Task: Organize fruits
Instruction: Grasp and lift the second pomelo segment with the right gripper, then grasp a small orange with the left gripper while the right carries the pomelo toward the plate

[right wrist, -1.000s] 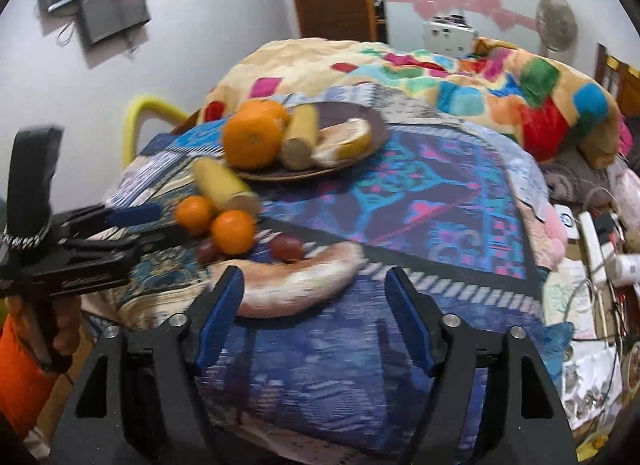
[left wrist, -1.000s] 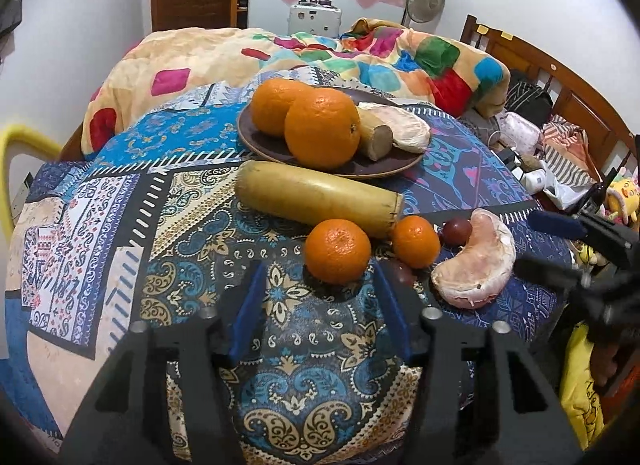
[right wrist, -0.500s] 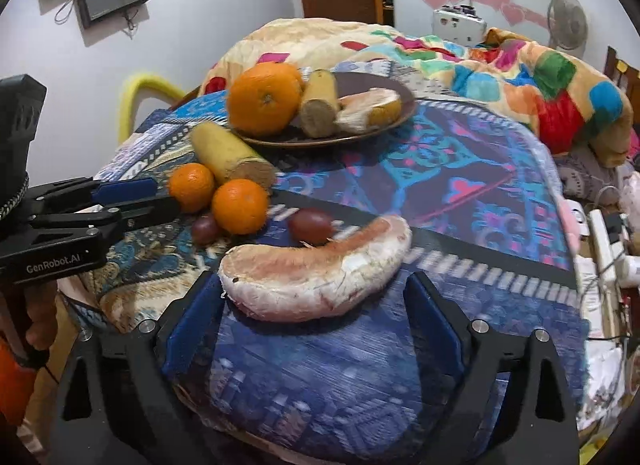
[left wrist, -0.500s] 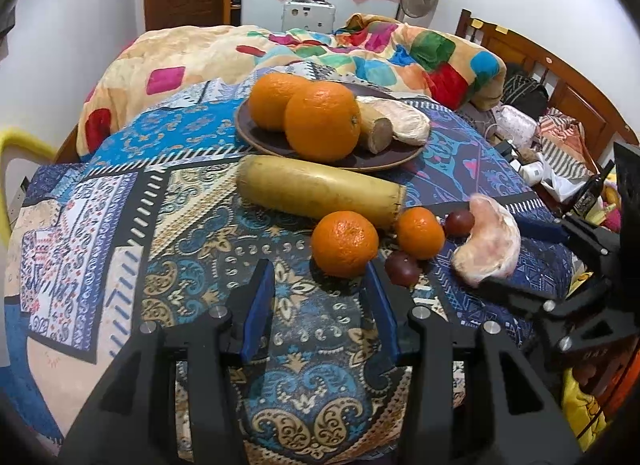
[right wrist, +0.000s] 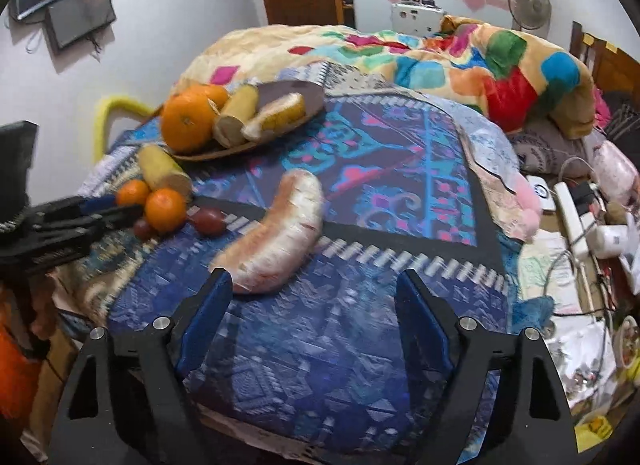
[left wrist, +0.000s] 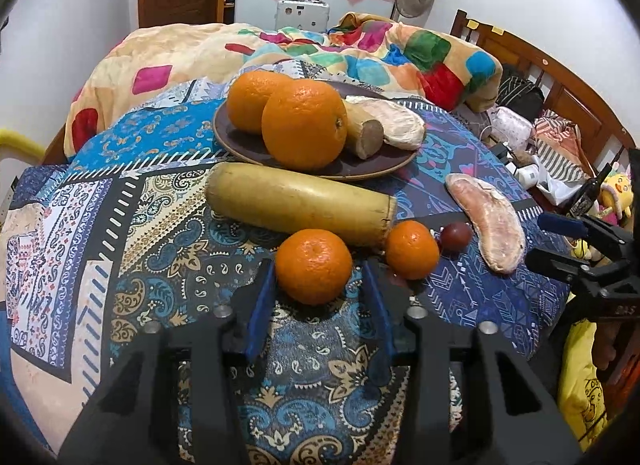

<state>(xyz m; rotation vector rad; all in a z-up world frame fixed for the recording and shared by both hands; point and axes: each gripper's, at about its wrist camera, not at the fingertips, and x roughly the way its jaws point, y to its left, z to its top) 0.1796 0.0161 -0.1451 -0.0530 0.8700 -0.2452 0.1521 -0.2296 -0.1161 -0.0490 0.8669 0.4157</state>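
A brown plate (left wrist: 360, 169) holds two large oranges (left wrist: 304, 125), a tan tuber piece and a pomelo segment. In front lie a long tan tuber (left wrist: 300, 203), two tangerines (left wrist: 314, 267) (left wrist: 412, 249), a dark red fruit (left wrist: 456, 235) and a loose pomelo segment (left wrist: 486, 225). My left gripper (left wrist: 318, 289) is open, its blue pads on either side of the near tangerine, not pressing it. My right gripper (right wrist: 312, 305) is open and empty, just short of the pomelo segment (right wrist: 276, 233), whose near end lies by the left pad. The plate (right wrist: 280, 105) stands at the far left in the right wrist view.
The fruits lie on a patterned cloth (left wrist: 160, 225) over a table. A bed with a colourful quilt (left wrist: 380, 53) lies behind. Cables, a power strip and clutter (right wrist: 580, 217) fill the floor to the right. A yellow chair back (right wrist: 108, 113) stands at the left.
My left gripper has moved forward until its pads flank the near tangerine. My right gripper has swung right, so the pomelo segment now lies left of its centre.
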